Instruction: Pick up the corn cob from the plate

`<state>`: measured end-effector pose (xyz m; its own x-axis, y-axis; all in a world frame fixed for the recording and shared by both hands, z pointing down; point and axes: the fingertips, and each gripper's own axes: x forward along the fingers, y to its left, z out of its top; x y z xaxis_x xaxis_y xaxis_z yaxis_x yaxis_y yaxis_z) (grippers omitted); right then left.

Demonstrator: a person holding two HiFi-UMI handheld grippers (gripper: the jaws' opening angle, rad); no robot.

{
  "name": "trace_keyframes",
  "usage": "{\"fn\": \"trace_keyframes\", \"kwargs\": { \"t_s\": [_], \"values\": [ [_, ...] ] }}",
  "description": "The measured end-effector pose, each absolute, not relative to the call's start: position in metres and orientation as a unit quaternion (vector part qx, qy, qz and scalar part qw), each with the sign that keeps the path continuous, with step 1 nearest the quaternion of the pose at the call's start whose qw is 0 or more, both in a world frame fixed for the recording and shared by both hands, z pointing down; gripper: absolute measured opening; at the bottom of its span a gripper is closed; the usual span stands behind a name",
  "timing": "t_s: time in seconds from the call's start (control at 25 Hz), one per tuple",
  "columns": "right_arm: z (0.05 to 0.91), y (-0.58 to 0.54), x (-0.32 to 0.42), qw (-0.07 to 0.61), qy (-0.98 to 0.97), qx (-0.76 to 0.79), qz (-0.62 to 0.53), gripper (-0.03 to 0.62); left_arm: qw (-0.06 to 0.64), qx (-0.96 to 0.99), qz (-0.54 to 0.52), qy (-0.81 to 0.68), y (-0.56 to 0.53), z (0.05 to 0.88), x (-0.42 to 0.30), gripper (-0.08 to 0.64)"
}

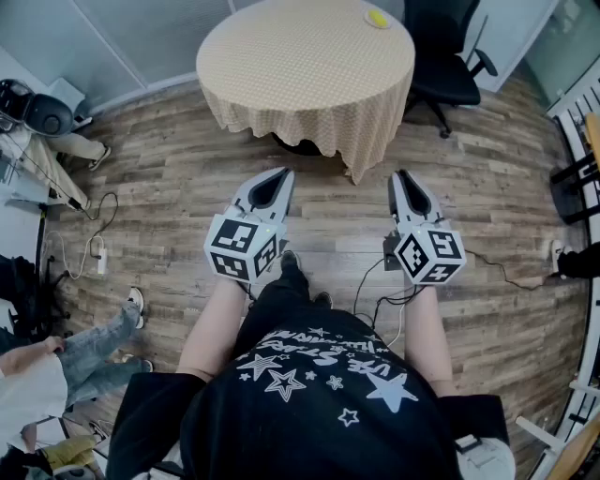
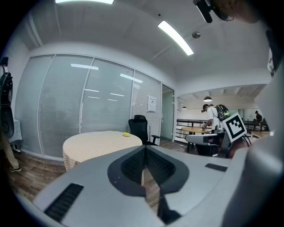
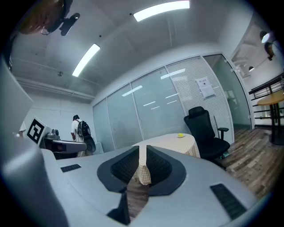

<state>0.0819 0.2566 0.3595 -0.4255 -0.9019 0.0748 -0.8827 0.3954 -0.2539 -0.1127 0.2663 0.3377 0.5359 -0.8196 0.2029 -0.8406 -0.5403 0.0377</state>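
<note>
The yellow corn cob (image 1: 377,17) lies on a small plate at the far right edge of a round table with a checked cloth (image 1: 300,66). It also shows as a small yellow spot in the left gripper view (image 2: 127,134) and in the right gripper view (image 3: 180,135). My left gripper (image 1: 278,175) and right gripper (image 1: 405,175) are held side by side over the wooden floor, well short of the table and pointing towards it. Both sets of jaws are shut with nothing between them, the left gripper (image 2: 145,149) and the right gripper (image 3: 143,148) alike.
A black office chair (image 1: 450,66) stands right of the table, close to the corn cob's side. A person sits at the left (image 1: 56,366), and cables and a power strip (image 1: 94,255) lie on the floor there. Railings and furniture line the right edge (image 1: 581,141).
</note>
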Motion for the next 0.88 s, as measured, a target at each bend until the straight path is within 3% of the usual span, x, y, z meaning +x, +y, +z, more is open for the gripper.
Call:
{"fn": "trace_keyframes", "kwargs": {
  "t_s": [0.6,0.88],
  "values": [
    [0.366,0.268,0.068,0.019,0.83,-0.542,-0.131,0.063,0.088,0.881,0.081,-0.458,0.274,0.354,-0.124,0.008],
    [0.344,0.276,0.051,0.099,0.848,-0.509,-0.107,0.063,0.109,0.871,0.065,-0.474,0.277,0.358,-0.141,0.008]
  ]
}}
